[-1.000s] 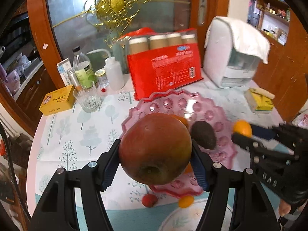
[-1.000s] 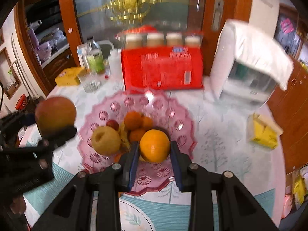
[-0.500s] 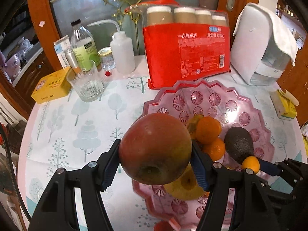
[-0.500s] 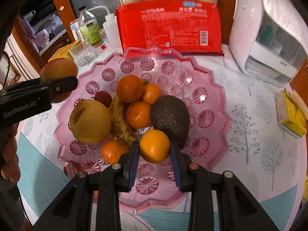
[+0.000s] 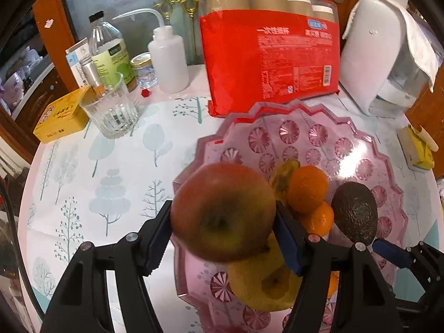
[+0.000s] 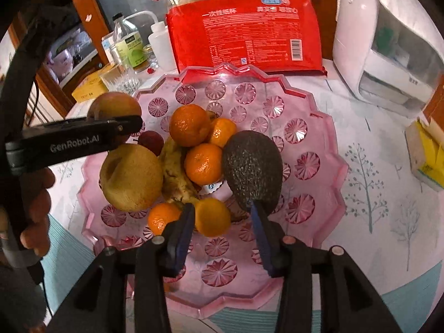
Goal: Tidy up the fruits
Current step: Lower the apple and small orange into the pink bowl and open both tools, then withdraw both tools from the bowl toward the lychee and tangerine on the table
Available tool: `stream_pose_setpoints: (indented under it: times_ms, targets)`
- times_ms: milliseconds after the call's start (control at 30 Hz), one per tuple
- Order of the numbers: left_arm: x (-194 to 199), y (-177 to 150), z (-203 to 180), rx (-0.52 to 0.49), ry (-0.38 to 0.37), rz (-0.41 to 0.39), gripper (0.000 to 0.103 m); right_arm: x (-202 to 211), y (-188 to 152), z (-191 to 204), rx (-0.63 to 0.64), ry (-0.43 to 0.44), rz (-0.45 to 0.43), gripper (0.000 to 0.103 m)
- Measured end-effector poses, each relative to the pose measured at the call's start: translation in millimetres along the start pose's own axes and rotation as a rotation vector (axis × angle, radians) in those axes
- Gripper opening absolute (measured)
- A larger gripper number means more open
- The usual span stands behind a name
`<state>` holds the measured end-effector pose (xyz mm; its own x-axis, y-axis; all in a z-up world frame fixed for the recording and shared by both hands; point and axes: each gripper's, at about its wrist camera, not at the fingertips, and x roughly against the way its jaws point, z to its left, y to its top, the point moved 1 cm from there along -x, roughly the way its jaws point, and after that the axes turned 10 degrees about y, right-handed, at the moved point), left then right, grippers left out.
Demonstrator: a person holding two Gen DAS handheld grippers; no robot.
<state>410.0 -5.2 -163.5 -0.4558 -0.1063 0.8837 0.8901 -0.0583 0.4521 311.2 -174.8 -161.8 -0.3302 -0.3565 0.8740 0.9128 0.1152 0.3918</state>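
Observation:
A pink glass plate (image 6: 327,127) holds an avocado (image 6: 252,166), a yellow apple (image 6: 130,177), a banana (image 6: 174,172) and several oranges (image 6: 190,125). My right gripper (image 6: 222,208) hangs low over the plate's near side with its jaws opening. A small orange (image 6: 212,216) lies on the plate between them, and the right pad stands clear of it. My left gripper (image 5: 222,205) carries a big red-green apple (image 5: 222,211) over the plate's left rim (image 5: 188,183). Its jaws are opening, both pads still sit against the apple, and the apple looks slightly blurred.
Behind the plate stands a red pack of paper cups (image 5: 269,58). Back left are a glass (image 5: 111,111), bottles (image 5: 111,52) and a yellow box (image 5: 59,119). A white appliance (image 6: 388,41) is back right, with a yellow pack (image 6: 427,152) at the right edge. A hand (image 6: 38,194) holds the left gripper.
Both grippers came down over the plate. The right jaws parted and let go of the small orange, which now rests among the fruit. The left gripper still carries the apple.

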Motion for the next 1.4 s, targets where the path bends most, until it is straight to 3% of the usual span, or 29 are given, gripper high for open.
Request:
stream_pose_setpoints:
  times_ms: [33,233,700,1400]
  targets:
    - [1.4,-0.4,-1.2,-0.003,0.002,-0.003,0.075,1.4,0.1,-0.7,-0.009,0.003,-0.005,0.045]
    - [17.0,-2.8,-5.7,-0.013,0.010,-0.033,0.079,6.8,-0.5,-1.1,-0.022,-0.005,-0.021,0.045]
    - [60.0,-20.3,7.7,0.028,0.010,-0.054,0.080,26.5,-9.7,10.3,-0.029,-0.016,-0.037,0.045]
    - [168.5,-53.3,35.1,0.055,0.013,-0.166,0.083,114.1,-21.6,46.9,-0.017,-0.061,-0.150,0.045]
